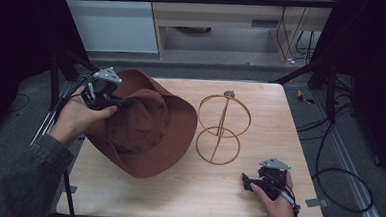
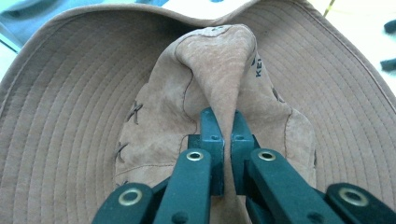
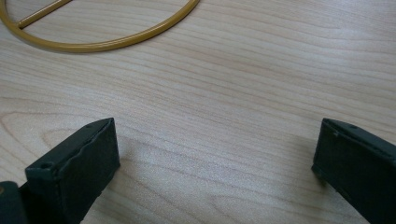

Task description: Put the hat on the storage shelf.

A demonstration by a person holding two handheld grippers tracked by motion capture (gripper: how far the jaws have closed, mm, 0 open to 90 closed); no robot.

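Observation:
A brown wide-brimmed hat (image 1: 147, 131) is tilted up over the left half of the wooden table (image 1: 256, 202). My left gripper (image 1: 123, 103) is shut on a pinched fold of the hat's crown (image 2: 219, 70); in the left gripper view the jaws press the suede fold between them, with the stitched brim (image 2: 70, 116) spread behind. A gold wire hat stand (image 1: 223, 127) sits upright right of the hat. Near the front right of the table my right gripper (image 1: 247, 183) rests low and open, nothing between its pads (image 3: 79, 158); the stand's base ring (image 3: 107, 44) lies just ahead of it.
A black frame with rails borders the table on both sides. Cables lie on the floor at the right (image 1: 337, 176). A light cabinet stands beyond the far edge (image 1: 235, 20). Bare wood shows along the front edge of the table.

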